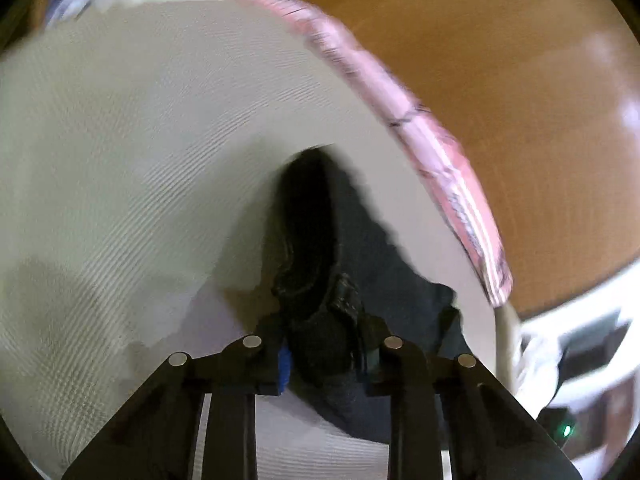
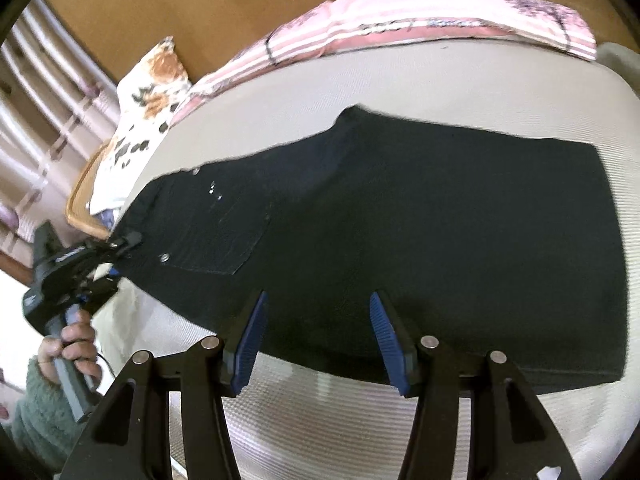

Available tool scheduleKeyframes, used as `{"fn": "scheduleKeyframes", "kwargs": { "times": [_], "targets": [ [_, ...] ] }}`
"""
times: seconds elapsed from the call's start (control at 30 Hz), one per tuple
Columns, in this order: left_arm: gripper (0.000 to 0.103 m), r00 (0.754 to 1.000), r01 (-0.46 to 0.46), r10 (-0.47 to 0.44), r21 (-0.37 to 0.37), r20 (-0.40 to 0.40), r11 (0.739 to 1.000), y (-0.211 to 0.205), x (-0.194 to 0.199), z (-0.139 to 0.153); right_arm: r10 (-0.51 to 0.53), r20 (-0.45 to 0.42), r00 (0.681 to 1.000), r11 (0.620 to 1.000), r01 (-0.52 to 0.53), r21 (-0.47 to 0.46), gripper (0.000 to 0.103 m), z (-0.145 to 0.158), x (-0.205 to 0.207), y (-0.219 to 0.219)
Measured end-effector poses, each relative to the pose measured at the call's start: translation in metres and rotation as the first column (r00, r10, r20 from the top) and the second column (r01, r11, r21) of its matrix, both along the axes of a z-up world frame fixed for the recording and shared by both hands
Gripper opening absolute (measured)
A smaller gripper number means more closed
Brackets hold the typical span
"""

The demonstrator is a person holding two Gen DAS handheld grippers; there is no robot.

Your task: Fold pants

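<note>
Pants [image 2: 400, 224] lie on a ribbed cream bedsheet [image 2: 440, 88] beside a pink blanket [image 2: 400, 24].

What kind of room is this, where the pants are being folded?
Most likely a bedroom. The black pants lie spread on a bed's pale mattress, a floral pillow sits at one end, and a pink striped blanket runs along the far edge.
</note>
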State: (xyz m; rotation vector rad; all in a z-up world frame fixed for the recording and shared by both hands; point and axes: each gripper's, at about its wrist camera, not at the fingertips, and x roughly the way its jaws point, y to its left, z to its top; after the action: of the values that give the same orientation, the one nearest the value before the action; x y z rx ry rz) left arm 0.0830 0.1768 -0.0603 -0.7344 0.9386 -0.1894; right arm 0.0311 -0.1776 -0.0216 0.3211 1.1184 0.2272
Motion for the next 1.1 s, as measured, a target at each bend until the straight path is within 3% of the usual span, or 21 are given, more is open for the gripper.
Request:
{"fn": "scheduleKeyframes", "kwargs": {
  "times": [0.13,0.23,0.4,0.53,0.63,0.8,0.93,1.1],
  "targets": [
    [0.024,0.988,0.108,-0.116,0.075,0.106,0.991,-0.045,0.01,0.053,-0.075,0.034,0.997,0.997,0.075,0.025,0.05,0.015,-0.002,-0.032],
    [0.024,0.961,0.201,-0.218,0.116,0.167,0.973,-0.092,0.017,0.084,-0.134,0.061,0.989,0.991,0.132,0.036,0.05,0.027,-0.004,-0.055],
    [0.024,0.906,0.342,-0.377,0.193,0.191,0.92,-0.178,0.022,0.103,-0.214,0.11,0.971,0.977,0.211,0.038,0.051,0.046,-0.016,-0.1],
    [0.024,0.853,0.45,-0.491,0.224,0.179,0.864,-0.242,0.018,0.099,-0.285,0.126,0.95,0.958,0.281,0.047,0.055,0.052,-0.03,-0.14],
    [0.024,0.799,0.532,-0.581,0.266,0.156,0.804,-0.288,0.009,0.089,-0.325,0.107,0.94,0.945,0.317,0.082,0.055,0.046,-0.036,-0.163],
    [0.024,0.736,0.636,-0.676,0.313,0.027,0.705,-0.349,-0.006,0.04,-0.368,0.05,0.929,0.922,0.357,0.149,0.055,0.027,-0.038,-0.19],
    [0.025,0.696,0.671,-0.716,0.406,-0.055,0.621,-0.376,-0.019,0.0,-0.363,0.029,0.931,0.921,0.354,0.166,0.055,0.017,-0.034,-0.194],
    [0.038,0.648,0.69,-0.76,0.461,-0.051,0.558,-0.385,-0.034,0.009,-0.314,0.013,0.949,0.93,0.304,0.204,0.055,0.008,-0.022,-0.193]
  ]
}}
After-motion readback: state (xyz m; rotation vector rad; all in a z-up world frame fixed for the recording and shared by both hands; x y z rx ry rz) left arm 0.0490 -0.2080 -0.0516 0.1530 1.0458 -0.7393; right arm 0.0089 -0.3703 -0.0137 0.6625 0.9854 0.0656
